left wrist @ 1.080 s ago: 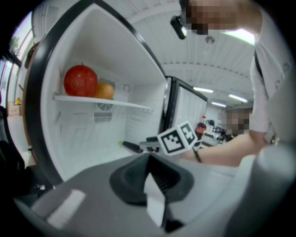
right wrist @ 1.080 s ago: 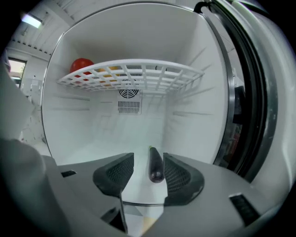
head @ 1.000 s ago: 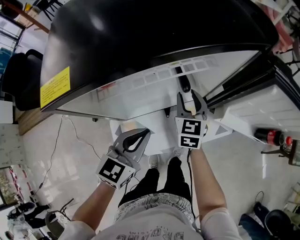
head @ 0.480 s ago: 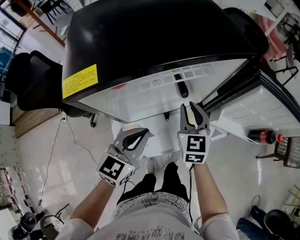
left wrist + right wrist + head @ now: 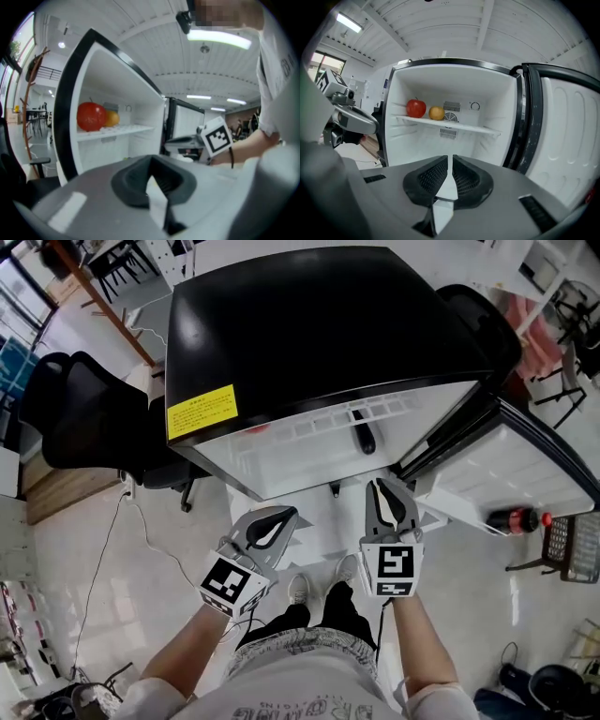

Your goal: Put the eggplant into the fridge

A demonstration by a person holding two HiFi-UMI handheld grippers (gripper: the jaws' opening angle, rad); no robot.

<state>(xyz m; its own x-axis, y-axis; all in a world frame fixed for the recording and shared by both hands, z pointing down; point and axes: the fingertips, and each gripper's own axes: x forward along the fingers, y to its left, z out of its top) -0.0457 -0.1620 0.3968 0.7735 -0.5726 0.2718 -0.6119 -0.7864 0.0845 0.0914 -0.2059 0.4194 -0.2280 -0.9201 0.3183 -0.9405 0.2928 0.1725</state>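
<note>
Closing to a thin slit with nothing between them, the jaws of the grey right tool (image 5: pixel 450 159) point into the open white fridge with the black top (image 5: pixel 309 334). I judge its load delivered. The grey left tool (image 5: pixel 151 164) hangs beside it, jaws together and empty, clear of the opening. The dark oblong eggplant (image 5: pixel 363 430) lies inside near the front edge, apart from both tools. 1 white-lined door with a black rim (image 5: pixel 506 465) stands wide at the right, with free floor before it for swinging shut.

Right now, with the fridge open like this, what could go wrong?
The fridge door stands wide open; swinging it hard could jolt the bottle in its rack. The right gripper, jaws closing on nothing, hangs close beside the door and might get caught.
</note>
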